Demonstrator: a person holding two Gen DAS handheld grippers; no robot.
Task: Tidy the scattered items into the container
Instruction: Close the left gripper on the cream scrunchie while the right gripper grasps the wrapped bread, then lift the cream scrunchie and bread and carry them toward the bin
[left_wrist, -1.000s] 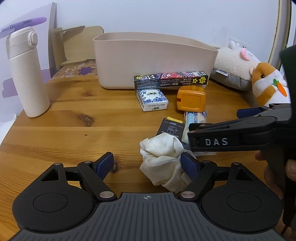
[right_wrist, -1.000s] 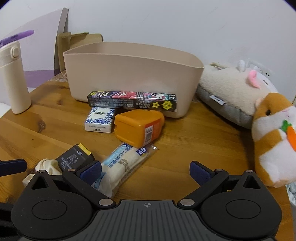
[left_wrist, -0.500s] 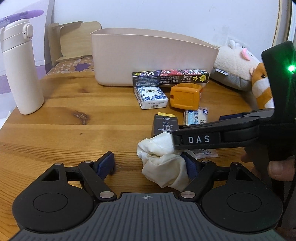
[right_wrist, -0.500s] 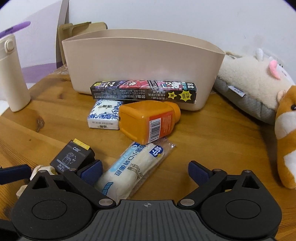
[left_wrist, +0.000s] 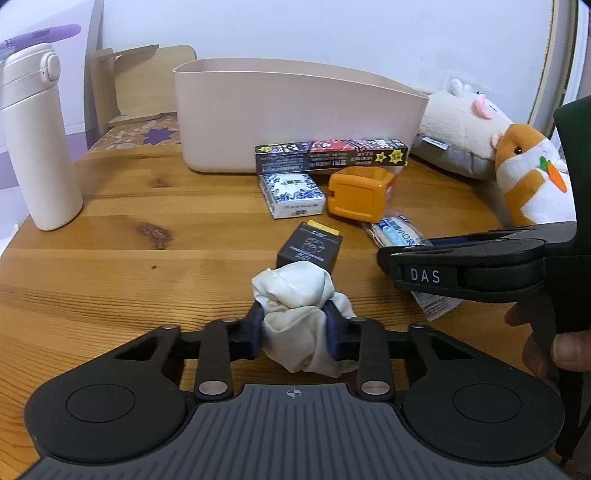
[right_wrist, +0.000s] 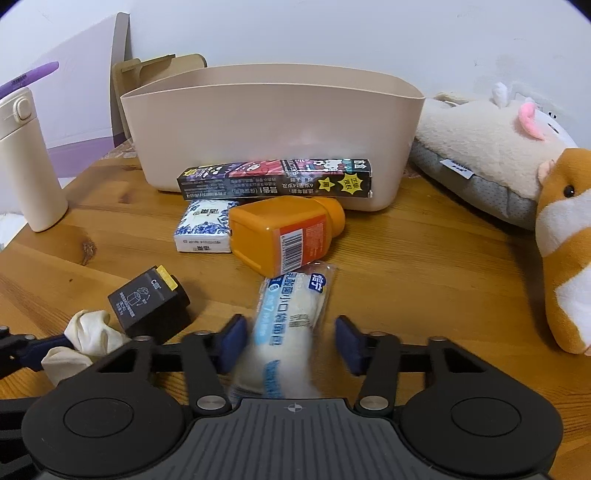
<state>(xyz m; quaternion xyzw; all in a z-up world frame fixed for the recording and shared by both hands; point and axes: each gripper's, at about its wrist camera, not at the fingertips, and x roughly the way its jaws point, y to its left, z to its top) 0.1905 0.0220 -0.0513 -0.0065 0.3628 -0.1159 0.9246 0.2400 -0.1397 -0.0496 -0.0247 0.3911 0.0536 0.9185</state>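
Left gripper (left_wrist: 294, 330): fingers closing, pads already pinching the crumpled white cloth (left_wrist: 301, 295) on the tabletop (left_wrist: 129, 258). Right gripper (right_wrist: 290, 343): fingers closing around the bread packet (right_wrist: 291, 317), small gaps both sides, no contact yet. Beige container (right_wrist: 273, 129) straight ahead of both, beyond the clutter.

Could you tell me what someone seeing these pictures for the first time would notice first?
Probably the left gripper, its jaws closing on a crumpled white cloth at the near edge of the wooden table. Next, the right gripper, closing around a wrapped bread roll that lies between its fingers. Behind them, an orange bottle lies on its side before the beige container, with plush toys at the right.
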